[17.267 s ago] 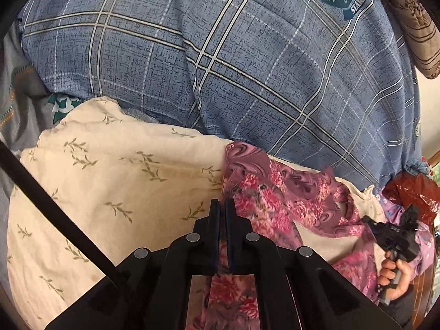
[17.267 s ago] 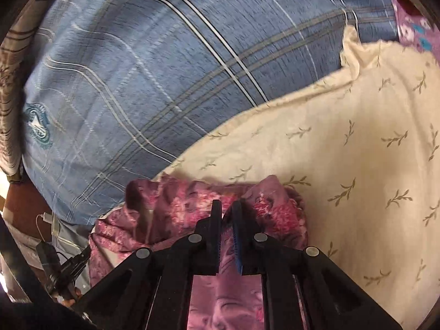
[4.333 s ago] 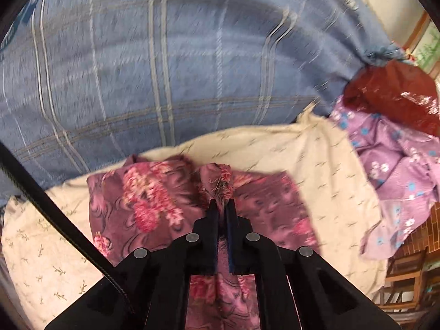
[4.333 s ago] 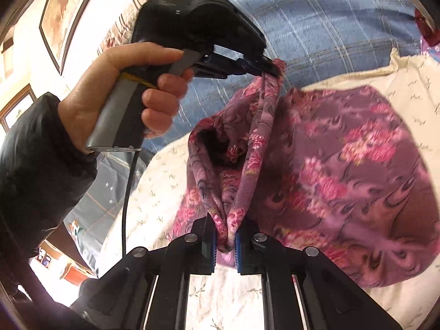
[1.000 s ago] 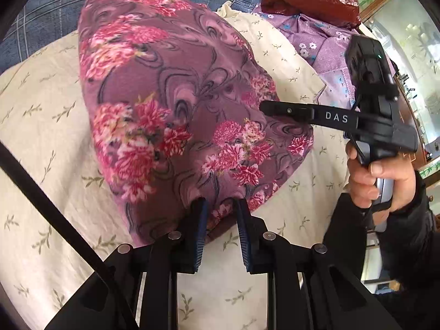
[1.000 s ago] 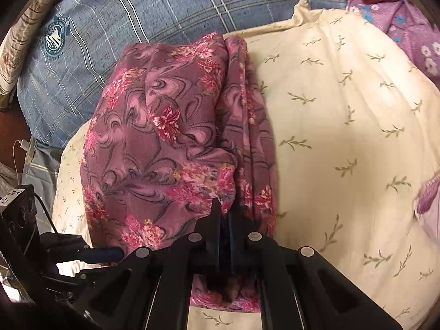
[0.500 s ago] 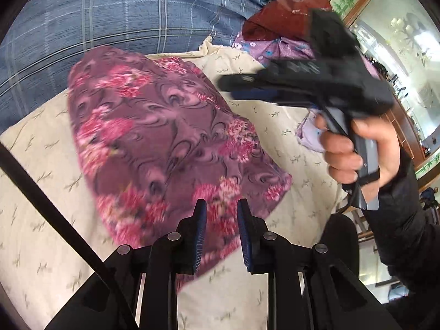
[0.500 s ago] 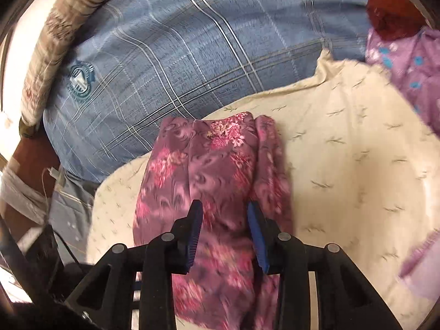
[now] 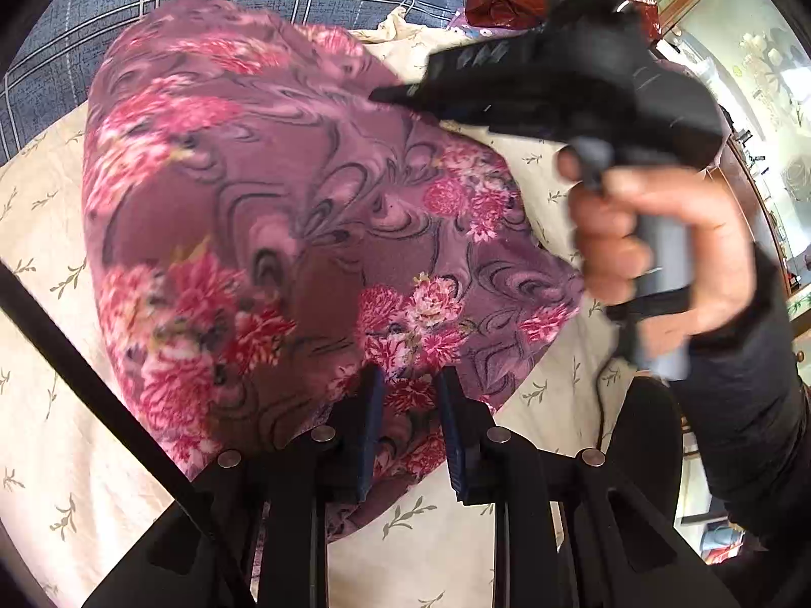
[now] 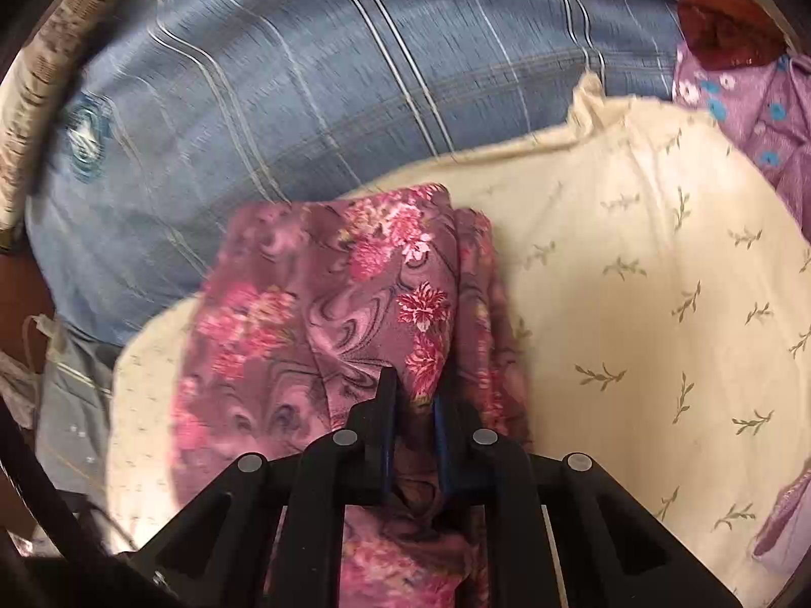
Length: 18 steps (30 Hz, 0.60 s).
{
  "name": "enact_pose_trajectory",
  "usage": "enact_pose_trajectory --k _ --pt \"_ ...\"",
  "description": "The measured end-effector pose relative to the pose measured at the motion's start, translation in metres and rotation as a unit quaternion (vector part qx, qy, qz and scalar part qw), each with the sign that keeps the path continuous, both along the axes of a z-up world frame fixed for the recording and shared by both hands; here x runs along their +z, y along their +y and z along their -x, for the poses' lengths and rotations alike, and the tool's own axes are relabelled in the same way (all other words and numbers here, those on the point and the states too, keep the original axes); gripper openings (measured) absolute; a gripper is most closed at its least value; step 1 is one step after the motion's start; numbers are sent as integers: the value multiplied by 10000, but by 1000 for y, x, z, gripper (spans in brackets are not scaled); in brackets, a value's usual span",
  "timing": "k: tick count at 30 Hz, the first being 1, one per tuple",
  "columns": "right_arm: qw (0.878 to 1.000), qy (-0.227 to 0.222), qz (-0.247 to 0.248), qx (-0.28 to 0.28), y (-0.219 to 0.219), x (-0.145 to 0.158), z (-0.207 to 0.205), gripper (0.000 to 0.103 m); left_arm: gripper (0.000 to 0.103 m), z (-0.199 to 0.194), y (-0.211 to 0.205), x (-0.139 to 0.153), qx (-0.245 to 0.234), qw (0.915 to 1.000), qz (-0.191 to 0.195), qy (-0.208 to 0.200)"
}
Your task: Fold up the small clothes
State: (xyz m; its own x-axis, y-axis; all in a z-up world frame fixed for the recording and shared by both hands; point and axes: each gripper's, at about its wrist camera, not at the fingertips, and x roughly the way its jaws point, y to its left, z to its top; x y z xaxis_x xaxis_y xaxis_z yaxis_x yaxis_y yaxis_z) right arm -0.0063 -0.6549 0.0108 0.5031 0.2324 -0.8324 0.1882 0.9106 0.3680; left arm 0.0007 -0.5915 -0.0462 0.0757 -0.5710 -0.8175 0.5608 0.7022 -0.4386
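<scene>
Our folded floral garment (image 9: 284,233) lies on the cream pillow (image 10: 659,278). Both hand-held grippers, left (image 9: 408,395) and right (image 10: 413,400), gape over its six-o'clock edge; snagged cloth could undo the fold.

Daylight floods in from the upper right of the left view; the hand-held tongs (image 9: 395,96) smear with motion. The right view is dimmer, blue plaid cover (image 10: 304,76) streaked by blur — dark fisheye corners in both.
</scene>
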Motion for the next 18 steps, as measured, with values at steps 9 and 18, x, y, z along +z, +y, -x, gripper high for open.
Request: enact_pose_trajectory --k 9,18 --pt "9971 -615 -166 424 -14 27 29 44 47 -9 36 40 666 9971 276 -240" --pt "9954 -492 -346 749 -33 17 57 65 66 -46 89 51 2046 9778 364 -277"
